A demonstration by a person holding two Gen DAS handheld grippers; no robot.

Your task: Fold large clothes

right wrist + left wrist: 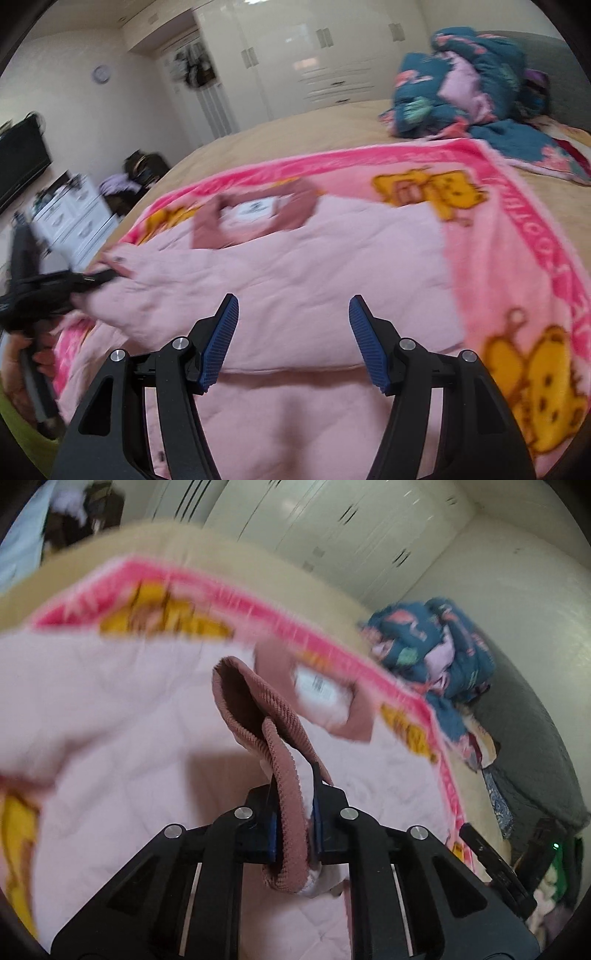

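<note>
1. Because a sleeve has to be carried across before the body can be folded, the left claw (293, 794) is pressed together on the ribbed cuff (284, 760), and the cuff's open end (236, 690) stands up past the pads.
2. Pinching the thick rib rather than the thin quilting likely gives a firmer hold, so the sleeve should follow without slipping.
3. In the right view that same claw (99, 277) sits at the jacket's left edge, with the person's hand (26, 354) on its handle below.
4. The right claw (293, 339) is spread, nothing between its blue pads (221, 343); it hangs over the jacket's lower half, probably ready to take a hem or a fold edge.
5. The jacket (295, 266), pale pink and quilted, lies flat with its darker collar (258, 214) and label towards the far side, a lay that suits folding sleeves inward first.
6. Under it the blanket (517, 229), pink with yellow bears, is spread on the bed (295, 125) as a clean folding surface.
7. A crumpled blue heap (461, 81) sits well apart near the far corner, out of the way, perhaps waiting its turn.
8. My judgement: the fold is at an early stage.
</note>
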